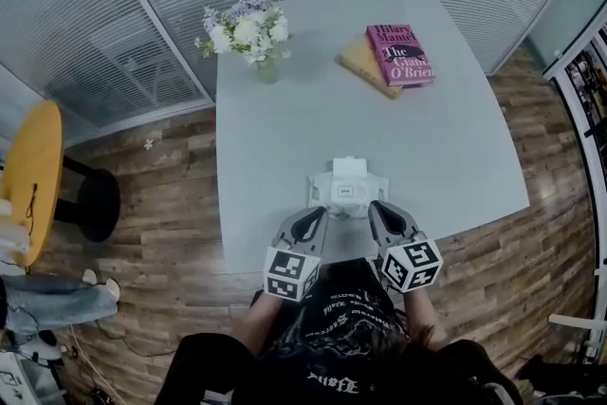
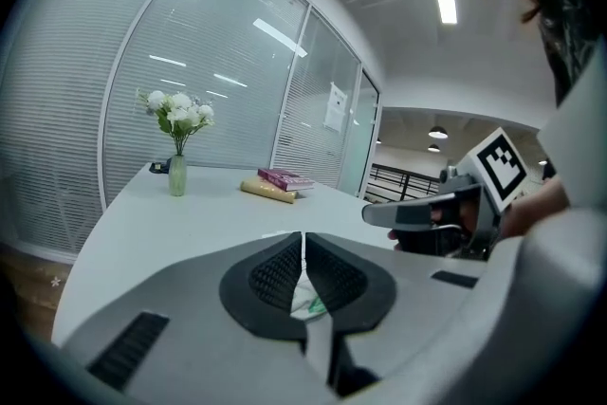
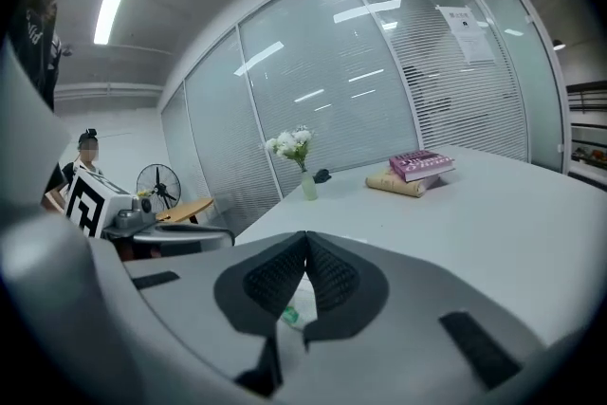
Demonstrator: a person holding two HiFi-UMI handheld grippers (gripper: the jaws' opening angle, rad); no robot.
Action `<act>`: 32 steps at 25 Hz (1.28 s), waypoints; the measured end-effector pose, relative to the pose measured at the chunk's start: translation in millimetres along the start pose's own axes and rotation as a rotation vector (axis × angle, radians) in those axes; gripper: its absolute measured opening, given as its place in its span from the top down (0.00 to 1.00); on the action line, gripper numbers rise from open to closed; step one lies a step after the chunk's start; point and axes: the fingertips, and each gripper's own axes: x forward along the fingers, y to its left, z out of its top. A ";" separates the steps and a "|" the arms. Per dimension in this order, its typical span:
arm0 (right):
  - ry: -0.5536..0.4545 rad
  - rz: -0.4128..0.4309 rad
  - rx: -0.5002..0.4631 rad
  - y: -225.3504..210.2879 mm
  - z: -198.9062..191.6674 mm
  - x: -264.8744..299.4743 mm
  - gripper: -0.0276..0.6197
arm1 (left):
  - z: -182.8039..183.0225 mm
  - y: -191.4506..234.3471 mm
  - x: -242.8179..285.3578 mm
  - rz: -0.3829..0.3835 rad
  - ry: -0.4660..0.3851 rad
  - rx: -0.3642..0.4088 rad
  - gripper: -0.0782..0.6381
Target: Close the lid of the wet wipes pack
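Note:
The white wet wipes pack [image 1: 347,189] lies near the front edge of the pale grey table [image 1: 285,138], with its small lid flap [image 1: 349,167] raised at the far side. My left gripper [image 1: 312,217] hovers just short of the pack's near left corner, and my right gripper [image 1: 380,210] is at its near right corner. Both point at the pack. In the left gripper view the left gripper [image 2: 303,240] has its jaws shut and empty, with a sliver of the pack [image 2: 309,301] below. The right gripper [image 3: 305,238] is likewise shut, with the pack [image 3: 288,313] peeking beneath.
A glass vase of white flowers [image 1: 250,32] stands at the table's far left. Two stacked books [image 1: 397,55] lie at the far right. A round yellow stool [image 1: 32,177] stands on the wooden floor to the left, near a person's legs [image 1: 52,301].

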 end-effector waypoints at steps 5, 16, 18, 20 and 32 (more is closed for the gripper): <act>0.083 0.051 0.009 -24.3 5.6 23.8 0.96 | 1.1 8.9 16.6 0.053 0.010 -0.019 0.87; 0.239 0.175 0.017 -54.0 14.3 88.8 0.84 | -13.5 31.1 57.9 0.118 0.088 -0.037 0.87; 0.281 0.180 -0.002 -59.4 11.4 98.8 0.82 | -19.1 35.3 63.3 0.119 0.109 -0.037 0.87; 0.317 0.187 -0.009 -64.1 7.7 107.0 0.82 | -22.5 40.5 67.5 0.126 0.126 -0.046 0.87; 0.520 0.268 0.164 -86.6 -30.4 135.7 0.73 | -53.9 52.8 89.3 0.138 0.222 -0.119 0.87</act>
